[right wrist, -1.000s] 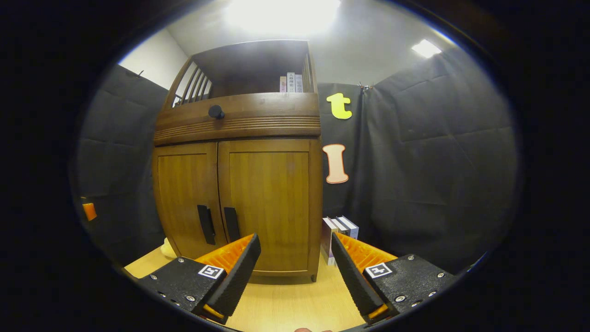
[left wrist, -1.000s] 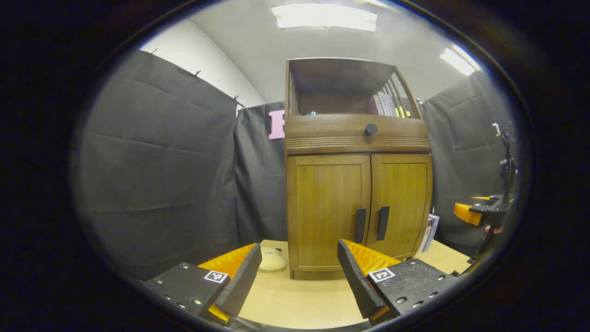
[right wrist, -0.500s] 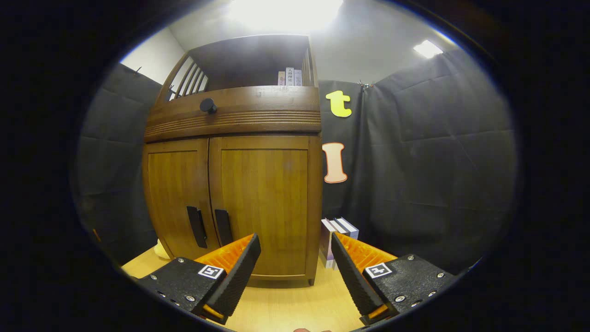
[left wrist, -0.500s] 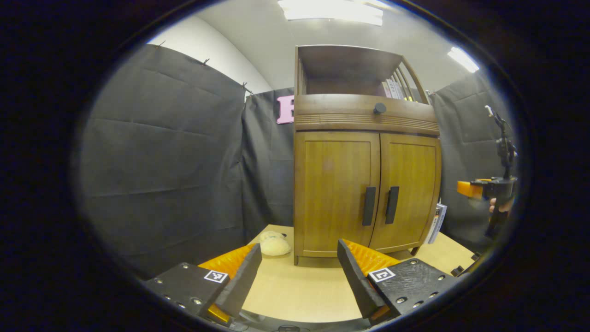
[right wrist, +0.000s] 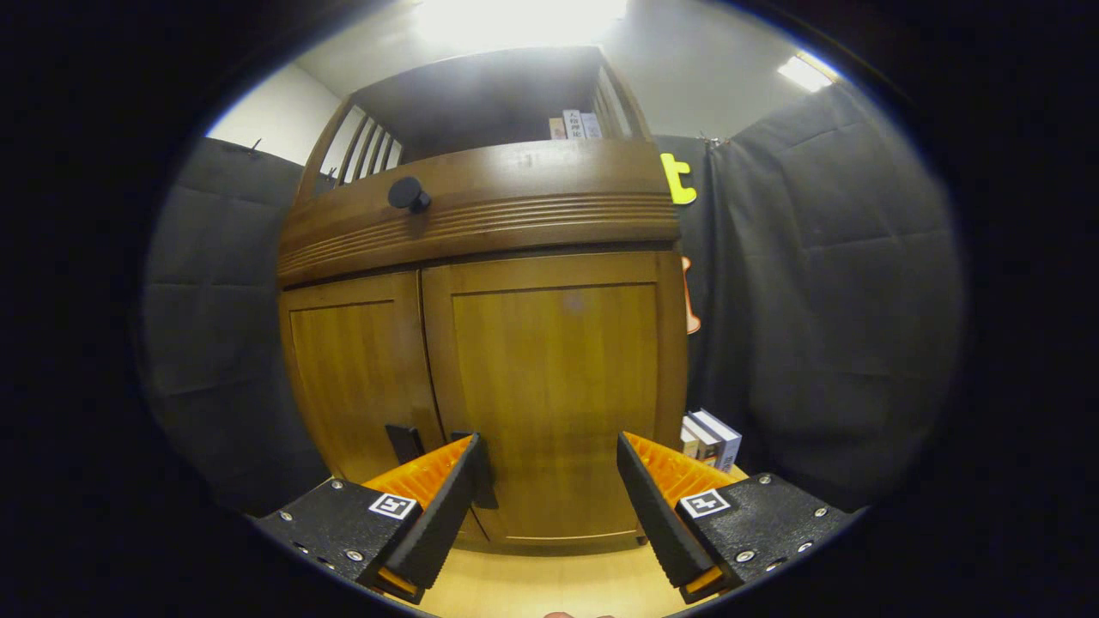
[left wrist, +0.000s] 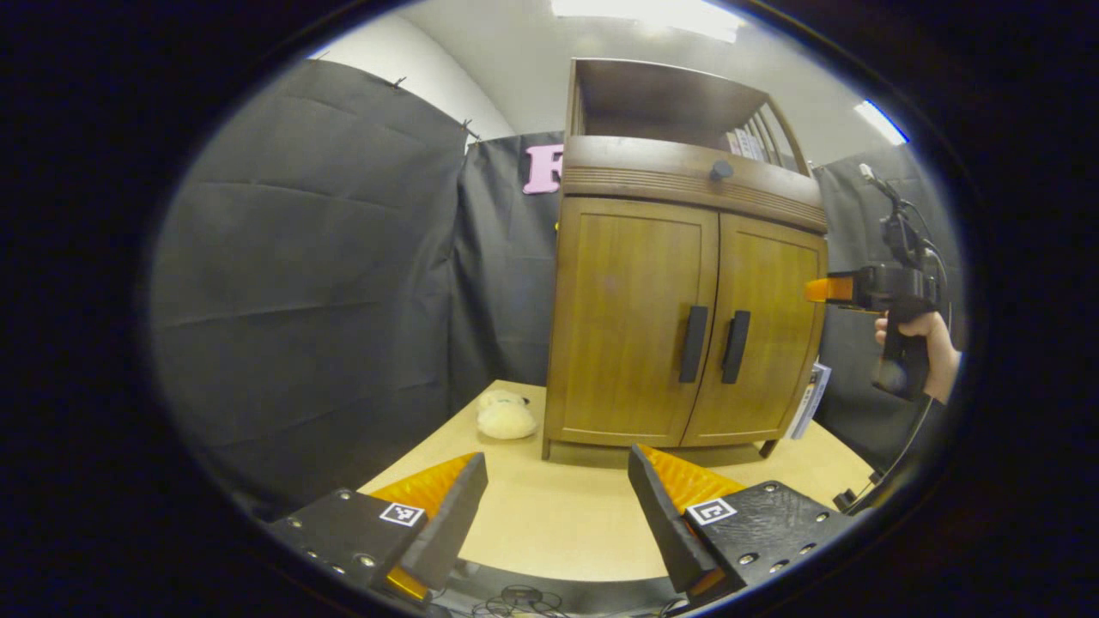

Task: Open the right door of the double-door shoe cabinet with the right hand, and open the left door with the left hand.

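Left gripper (left wrist: 549, 515): fingers spread wide, empty, above the desk's near edge.
Right gripper (right wrist: 545, 506): spread wide, empty, close before the right door (right wrist: 558, 395).
Light wooden desk (left wrist: 558, 515): carries the brown wooden double-door shoe cabinet (left wrist: 678, 292) at its far edge; both doors closed.
Cream plush toy (left wrist: 505, 418): beside the cabinet's left foot.
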{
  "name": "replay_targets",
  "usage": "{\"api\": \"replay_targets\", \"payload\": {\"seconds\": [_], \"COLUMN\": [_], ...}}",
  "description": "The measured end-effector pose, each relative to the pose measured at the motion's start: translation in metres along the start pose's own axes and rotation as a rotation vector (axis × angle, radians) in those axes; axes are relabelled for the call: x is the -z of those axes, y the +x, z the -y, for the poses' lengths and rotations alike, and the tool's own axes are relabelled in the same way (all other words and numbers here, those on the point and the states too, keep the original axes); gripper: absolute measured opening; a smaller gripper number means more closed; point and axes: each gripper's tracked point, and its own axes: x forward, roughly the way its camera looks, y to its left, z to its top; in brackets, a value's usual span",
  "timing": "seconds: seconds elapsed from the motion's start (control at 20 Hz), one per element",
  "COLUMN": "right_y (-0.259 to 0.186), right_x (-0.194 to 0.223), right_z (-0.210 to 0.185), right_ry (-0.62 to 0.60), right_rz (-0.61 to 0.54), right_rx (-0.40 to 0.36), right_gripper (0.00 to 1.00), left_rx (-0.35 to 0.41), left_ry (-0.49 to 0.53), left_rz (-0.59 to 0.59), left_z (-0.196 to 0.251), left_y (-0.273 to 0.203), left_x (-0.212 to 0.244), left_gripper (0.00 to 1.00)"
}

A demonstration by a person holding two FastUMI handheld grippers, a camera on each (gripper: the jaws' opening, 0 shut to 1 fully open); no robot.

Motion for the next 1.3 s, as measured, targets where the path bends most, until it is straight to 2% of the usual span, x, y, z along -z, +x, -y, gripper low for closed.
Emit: {"api": "replay_targets", "payload": {"seconds": [0.2, 0.45, 0.5, 0.6, 0.65, 0.7, 0.75, 0.85, 0.9, 0.95, 1.05, 1.1, 1.25, 1.3], "right_y": [0.033, 0.070, 0.077, 0.087, 0.093, 0.099, 0.104, 0.112, 0.115, 0.117, 0.122, 0.124, 0.124, 0.125], "right_x": [0.020, 0.049, 0.053, 0.063, 0.067, 0.071, 0.074, 0.078, 0.079, 0.080, 0.079, 0.078, 0.077, 0.077], "right_z": [-0.036, -0.066, -0.070, -0.070, -0.071, -0.072, -0.072, -0.072, -0.072, -0.072, -0.074, -0.075, -0.073, -0.073], "right_ry": [-0.005, -0.021, -0.026, -0.048, -0.052, -0.052, -0.052, -0.052, -0.047, -0.039, -0.024, -0.018, -0.031, -0.029], "right_rz": [-0.042, -0.099, -0.106, -0.120, -0.127, -0.136, -0.141, -0.156, -0.165, -0.168, -0.160, -0.151, -0.144, -0.146], "right_rx": [-0.042, -0.051, -0.049, -0.028, -0.018, -0.015, -0.015, -0.008, -0.007, -0.011, -0.016, -0.024, -0.018, -0.024], "right_gripper": [0.95, 0.96, 0.96, 0.95, 0.96, 0.96, 0.95, 0.95, 0.90, 0.90, 0.78, 0.68, 0.38, 0.35], "left_rx": [-0.019, -0.054, -0.071, -0.094, -0.093, -0.089, -0.085, -0.077, -0.078, -0.078, -0.077, -0.077, -0.081, -0.089], "left_ry": [-0.035, -0.056, -0.052, -0.053, -0.061, -0.068, -0.072, -0.058, -0.043, -0.030, -0.027, -0.034, -0.032, -0.026], "left_rz": [-0.023, -0.069, -0.071, -0.079, -0.082, -0.087, -0.092, -0.101, -0.102, -0.100, -0.096, -0.099, -0.089, -0.085], "left_z": [-0.008, -0.019, -0.023, -0.034, -0.036, -0.034, -0.034, -0.034, -0.034, -0.033, -0.031, -0.031, -0.033, -0.033], "left_y": [0.006, 0.015, 0.016, 0.014, 0.012, 0.012, 0.013, 0.014, 0.013, 0.013, 0.014, 0.014, 0.014, 0.014], "left_x": [0.010, 0.019, 0.017, 0.022, 0.024, 0.026, 0.027, 0.029, 0.028, 0.027, 0.027, 0.027, 0.024, 0.023], "left_gripper": [0.95, 0.95, 0.99, 0.99, 0.95, 0.95, 1.00, 1.00, 0.95, 0.95, 0.95, 1.00, 1.00, 0.99]}}
